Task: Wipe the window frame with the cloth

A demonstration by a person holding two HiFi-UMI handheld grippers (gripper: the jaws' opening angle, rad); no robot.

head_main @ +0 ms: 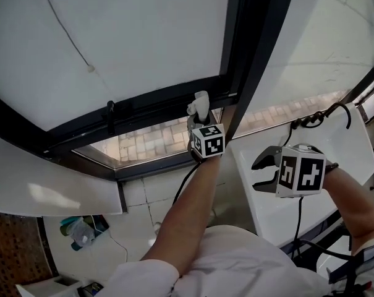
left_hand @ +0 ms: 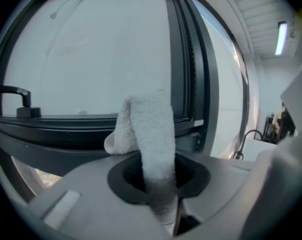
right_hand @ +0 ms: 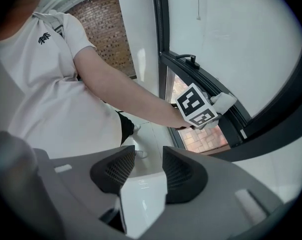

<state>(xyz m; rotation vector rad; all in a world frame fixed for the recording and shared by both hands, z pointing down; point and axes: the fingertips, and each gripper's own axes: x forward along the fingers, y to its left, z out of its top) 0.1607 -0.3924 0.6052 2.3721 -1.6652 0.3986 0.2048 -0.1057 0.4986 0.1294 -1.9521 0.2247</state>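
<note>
Here, black metal window frame [head_main: 156,104] above white tiled floor [head_main: 140,198]. Left gripper [head_main: 202,117], arm outstretched, clamps white terry cloth [left_hand: 150,134] at the frame; right gripper [head_main: 261,171] hangs nearer the body, jaws apart, empty

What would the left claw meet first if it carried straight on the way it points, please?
Most likely the dark window frame, near where its lower rail meets the upright; the cloth clamped in the left claw would touch it first, though depth is unclear.
</note>
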